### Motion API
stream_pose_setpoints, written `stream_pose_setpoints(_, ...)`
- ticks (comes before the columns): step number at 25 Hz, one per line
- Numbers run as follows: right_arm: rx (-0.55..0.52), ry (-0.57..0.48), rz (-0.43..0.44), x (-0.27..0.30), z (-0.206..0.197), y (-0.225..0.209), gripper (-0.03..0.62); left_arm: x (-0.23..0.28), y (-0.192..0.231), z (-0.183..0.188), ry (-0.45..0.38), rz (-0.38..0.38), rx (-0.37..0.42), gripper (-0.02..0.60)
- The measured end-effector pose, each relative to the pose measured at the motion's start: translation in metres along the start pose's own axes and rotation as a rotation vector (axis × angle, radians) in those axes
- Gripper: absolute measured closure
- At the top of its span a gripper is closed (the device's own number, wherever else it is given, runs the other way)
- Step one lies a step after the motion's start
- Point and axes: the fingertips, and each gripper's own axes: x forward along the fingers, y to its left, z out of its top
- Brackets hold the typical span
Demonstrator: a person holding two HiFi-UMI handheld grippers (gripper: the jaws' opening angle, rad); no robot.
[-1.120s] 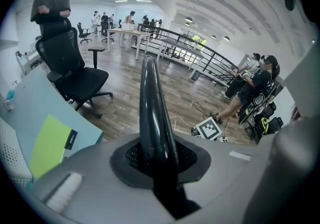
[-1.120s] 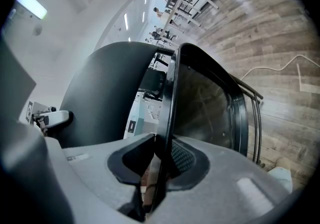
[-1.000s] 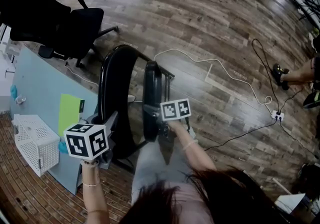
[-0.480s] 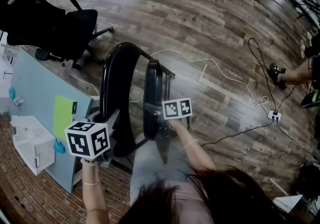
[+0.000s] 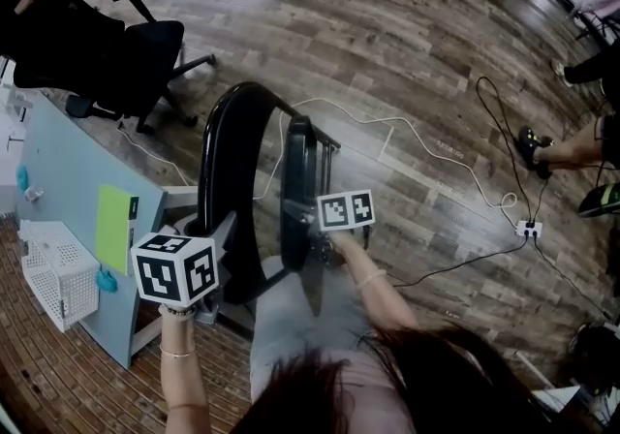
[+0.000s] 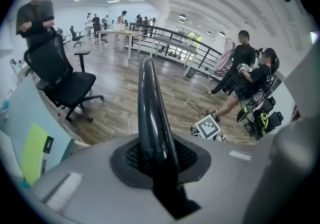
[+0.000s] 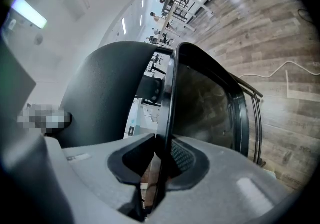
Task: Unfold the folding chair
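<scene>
A black folding chair [image 5: 232, 180] stood on the wood floor [image 5: 407, 35] in the middle of the head view, just in front of the person holding it. It was only partly open. Its curved back [image 5: 225, 146] rose on the left and its seat [image 5: 298, 185] stood on edge on the right, with a narrow gap between them.

The left gripper [image 6: 161, 170] was clamped on the rim of the back. The right gripper [image 7: 159, 165] was pinching the thin edge of the seat.

Compared with a second earlier, the chair and both grippers had slid to the right, away from the pale blue table [image 5: 58, 170] on the left. The gap between back and seat looked about the same. This seemed to be a move to gain room (the table stood close by), not yet the spreading itself. The seat still had to swing down.

A white basket [image 5: 56, 272] sat on the brick floor at the near left, beside the table; what it held could not be made out. A green pad [image 5: 114, 224] lay on the table. Farther left stood a black office chair [image 5: 126, 49]. White and black cables [image 5: 426, 146] trailed across the floor to the right.
</scene>
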Motion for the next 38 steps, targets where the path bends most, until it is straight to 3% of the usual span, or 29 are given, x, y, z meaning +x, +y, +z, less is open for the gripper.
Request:
stream_pose_setpoints(12, -0.007, -0.027, -0.008, -0.033, 0.006, -0.013, 0.526, 0.009, -0.036, 0.004, -0.004, -0.027, 0.024, 0.517)
stream_pose_setpoints(38, -0.078, -0.094, -0.033, -0.017, 0.013, -0.01, 0.52, 0.011, -0.006, 0.006, -0.033, -0.066, -0.002, 0.532)
